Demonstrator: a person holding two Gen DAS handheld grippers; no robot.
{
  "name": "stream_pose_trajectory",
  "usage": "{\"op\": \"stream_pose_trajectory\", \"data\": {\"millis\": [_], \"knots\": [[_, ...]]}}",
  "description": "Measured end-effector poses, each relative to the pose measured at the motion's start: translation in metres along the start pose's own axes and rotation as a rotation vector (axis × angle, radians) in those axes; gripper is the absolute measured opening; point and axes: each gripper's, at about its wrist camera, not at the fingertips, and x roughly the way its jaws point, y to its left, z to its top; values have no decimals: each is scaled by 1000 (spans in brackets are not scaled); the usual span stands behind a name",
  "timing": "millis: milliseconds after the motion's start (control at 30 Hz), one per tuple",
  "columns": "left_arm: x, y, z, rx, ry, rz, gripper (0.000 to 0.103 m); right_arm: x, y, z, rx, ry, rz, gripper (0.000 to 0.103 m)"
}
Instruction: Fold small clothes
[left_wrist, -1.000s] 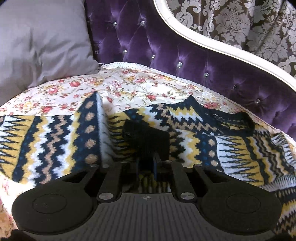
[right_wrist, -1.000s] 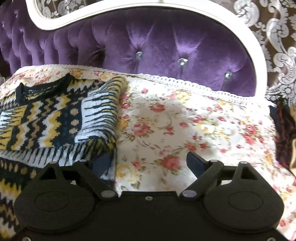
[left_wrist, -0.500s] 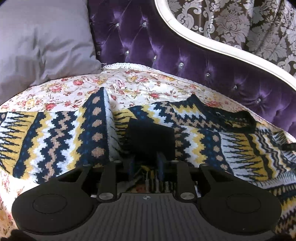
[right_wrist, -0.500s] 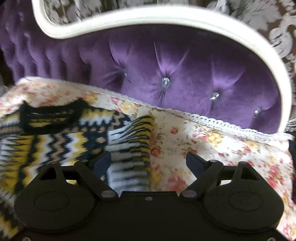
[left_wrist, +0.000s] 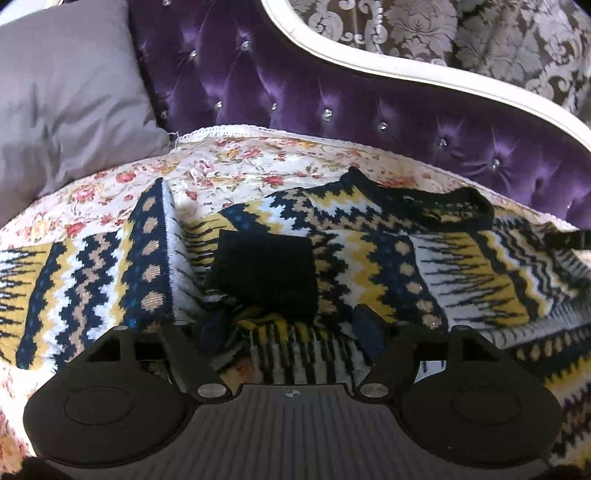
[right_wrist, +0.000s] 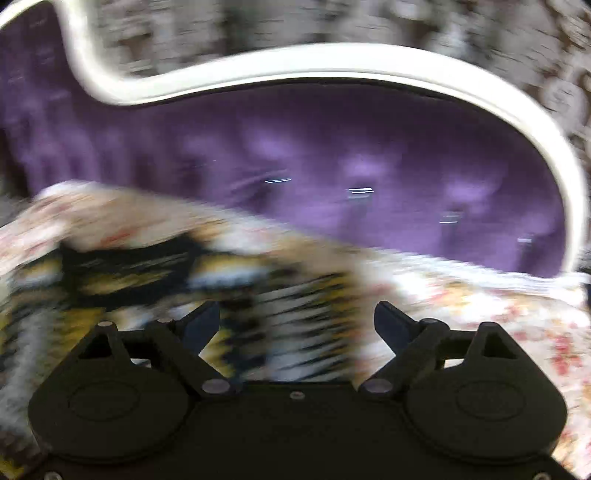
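Left gripper (left_wrist: 290, 332) just opening, over sweater (left_wrist: 369, 236), no writing

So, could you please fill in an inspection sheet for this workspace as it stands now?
Surface: floral cover on a purple tufted sofa.
Job's things: patterned sweater spread flat, black cuff folded onto its body.
Clutter: grey pillow at the back left.
Grippers: left gripper open, jaws just opened off the sleeve; right gripper open, empty, view blurred.
Cables: nothing seen.
Surroundings: damask wall, white sofa frame.
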Motion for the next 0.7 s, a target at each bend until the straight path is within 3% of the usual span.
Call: {"op": "stream_pose_trajectory", "data": {"millis": [200,267,533,700], "knots": [[-2,11,1,-40,-1,-41,76,9,58,-31,-103,83,99,93],[-5,15,0,-46,-8,-54,76,7,66,-38,-100,76,91,100],[-36,52,2,-120,-74,-38,78,11,62,-50,-45,8,109,103],[-54,112,-1,-291,-78,-7,88,7,61,-52,-38,-17,114,103]]}}
